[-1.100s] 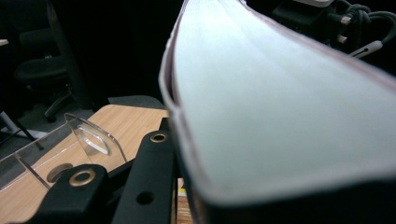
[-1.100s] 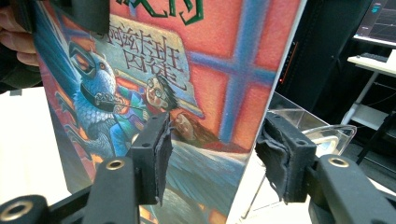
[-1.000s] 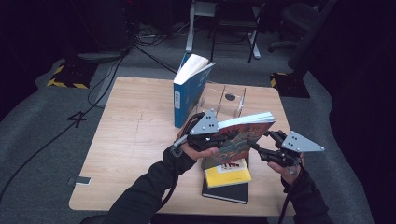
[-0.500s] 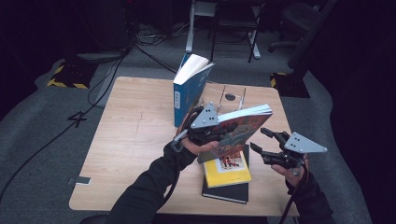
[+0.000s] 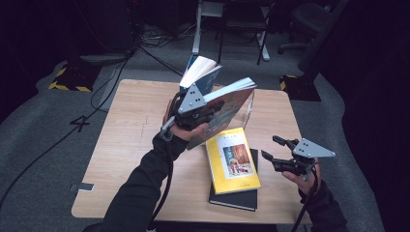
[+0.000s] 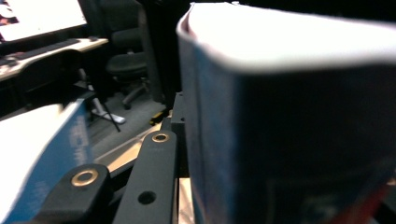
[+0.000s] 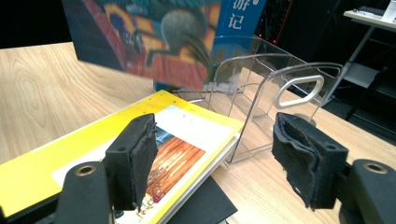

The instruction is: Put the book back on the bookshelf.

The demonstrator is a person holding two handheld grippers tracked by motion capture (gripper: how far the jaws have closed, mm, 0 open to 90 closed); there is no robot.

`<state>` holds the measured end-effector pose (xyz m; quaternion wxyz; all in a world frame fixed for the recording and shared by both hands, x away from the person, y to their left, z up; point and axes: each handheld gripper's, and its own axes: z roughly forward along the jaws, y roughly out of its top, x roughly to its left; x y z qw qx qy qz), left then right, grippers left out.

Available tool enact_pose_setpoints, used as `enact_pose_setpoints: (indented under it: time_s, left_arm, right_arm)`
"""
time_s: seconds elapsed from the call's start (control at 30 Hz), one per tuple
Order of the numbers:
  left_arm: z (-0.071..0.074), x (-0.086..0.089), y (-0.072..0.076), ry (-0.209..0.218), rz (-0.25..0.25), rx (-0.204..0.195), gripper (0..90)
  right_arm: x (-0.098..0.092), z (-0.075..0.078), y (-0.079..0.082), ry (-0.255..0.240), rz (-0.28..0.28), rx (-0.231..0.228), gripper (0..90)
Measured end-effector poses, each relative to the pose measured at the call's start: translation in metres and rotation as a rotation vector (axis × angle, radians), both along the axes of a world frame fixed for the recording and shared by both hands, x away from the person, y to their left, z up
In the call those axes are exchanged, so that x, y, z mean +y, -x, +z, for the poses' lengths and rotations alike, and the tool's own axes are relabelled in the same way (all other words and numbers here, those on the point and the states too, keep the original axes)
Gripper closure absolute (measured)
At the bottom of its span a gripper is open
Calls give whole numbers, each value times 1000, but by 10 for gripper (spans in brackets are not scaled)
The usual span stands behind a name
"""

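Colourful book (image 5: 227, 108) is being held tilted above the wooden table (image 5: 125, 145) by the left gripper (image 5: 205, 108).

Its long axis is running from lower left up to upper right, page edges facing up, and the jaws are clamped on it. Behind it a blue book (image 5: 200, 72) is standing in a clear rack (image 7: 261, 107). Below lies a yellow book (image 5: 232, 159) on a black book (image 5: 237, 198). Right gripper (image 5: 276, 147) is hovering near the table's right edge, its jaws having just been opening, nothing between them.
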<state>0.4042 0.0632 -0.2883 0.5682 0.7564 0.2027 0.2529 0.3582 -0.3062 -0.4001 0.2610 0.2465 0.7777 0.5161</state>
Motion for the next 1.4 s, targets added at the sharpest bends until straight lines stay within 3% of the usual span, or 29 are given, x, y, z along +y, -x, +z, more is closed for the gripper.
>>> enact_pose_setpoints:
  time_s: [0.23,0.47,0.93,1.07,1.4]
  left_arm:
    - [11,6,-11,4,67,-17,737]
    - [14,-8,-31,-42,135,-19,737]
    - [-7,-42,-79,-56,251,27,735]
    - [-14,-50,-88,-68,279,9,734]
    - [-34,-73,-108,-100,331,22,734]
  right_arm:
    - [0,-5,-2,12,-14,20,262]
    - [2,-13,-2,47,-16,43,250]
    - [6,-18,-3,75,-2,45,252]
    - [7,-19,-3,79,3,47,252]
    - [5,-18,-3,68,2,44,254]
